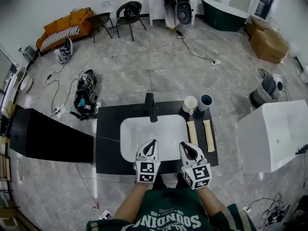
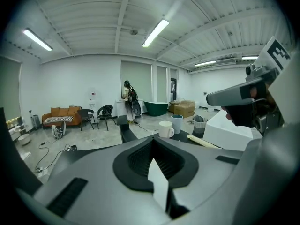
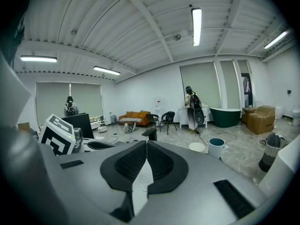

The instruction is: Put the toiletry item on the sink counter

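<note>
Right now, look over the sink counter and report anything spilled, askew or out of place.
Nothing stands out. On the dark counter the white mug and the blue cup stand upright behind two tan flat items lying straight, side by side, right of the basin. No spill shows. Loose cables lie on the floor beyond.

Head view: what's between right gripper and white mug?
A flat tan pack on the counter lies between right gripper and white mug, per head view.

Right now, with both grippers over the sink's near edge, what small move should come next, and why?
Probably open the right gripper: both it and the left gripper are shut on nothing, and the nearer tan strip lies on the counter just ahead of it, right of the basin.
</note>
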`<state>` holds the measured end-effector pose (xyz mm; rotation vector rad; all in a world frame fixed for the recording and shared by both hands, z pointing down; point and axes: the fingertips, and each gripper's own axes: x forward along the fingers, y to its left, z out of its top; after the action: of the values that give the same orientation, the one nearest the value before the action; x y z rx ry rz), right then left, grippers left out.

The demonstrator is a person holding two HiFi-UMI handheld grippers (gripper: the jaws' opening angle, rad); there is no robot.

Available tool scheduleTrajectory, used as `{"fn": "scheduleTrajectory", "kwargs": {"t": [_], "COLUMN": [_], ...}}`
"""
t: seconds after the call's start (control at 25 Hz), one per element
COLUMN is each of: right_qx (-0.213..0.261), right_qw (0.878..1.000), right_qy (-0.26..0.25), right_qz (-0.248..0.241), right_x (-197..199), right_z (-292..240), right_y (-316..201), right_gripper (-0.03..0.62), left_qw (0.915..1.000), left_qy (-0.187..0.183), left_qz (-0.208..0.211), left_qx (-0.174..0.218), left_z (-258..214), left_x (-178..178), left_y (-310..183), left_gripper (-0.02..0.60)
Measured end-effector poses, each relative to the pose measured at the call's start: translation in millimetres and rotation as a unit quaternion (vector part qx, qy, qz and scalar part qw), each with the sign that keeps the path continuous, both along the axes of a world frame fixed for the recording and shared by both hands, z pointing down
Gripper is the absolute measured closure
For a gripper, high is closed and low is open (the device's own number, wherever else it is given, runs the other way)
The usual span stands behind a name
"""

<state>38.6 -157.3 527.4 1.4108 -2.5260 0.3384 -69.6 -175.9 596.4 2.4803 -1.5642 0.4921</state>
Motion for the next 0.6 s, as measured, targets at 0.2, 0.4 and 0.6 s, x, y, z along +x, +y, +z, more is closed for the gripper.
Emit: {"fn": "scheduleTrajectory", "kwargs": {"t": [0.2, 0.4, 0.6], "right_qx": [-0.002, -0.009, -0.005], "right_qw": [1.000, 1.000, 1.000], "right_qy": [0.001, 0.007, 0.010], "right_qz": [0.000, -0.005, -0.008], "right_x": [-18.7, -34.1, -43.8], "right_z": [-1.0, 4.6, 0.1], "right_y": [13.8, 23.8, 25.2], "right_gripper": [0.551, 0.551, 0.553], "left_qw": [1.0000, 0.9999, 0.9997], "left_qy": [0.002, 0.001, 0.004], "left_qz": [-0.004, -0.008, -0.013], "left_qx": [0.006, 0.010, 0.020], "left_z": [-5.8, -6.8, -13.4], "left_x": [-27.1, -41.9, -51.4], "left_y": [15.4, 24.0, 23.3], "left_gripper": [0.571, 0.571, 0.572]}}
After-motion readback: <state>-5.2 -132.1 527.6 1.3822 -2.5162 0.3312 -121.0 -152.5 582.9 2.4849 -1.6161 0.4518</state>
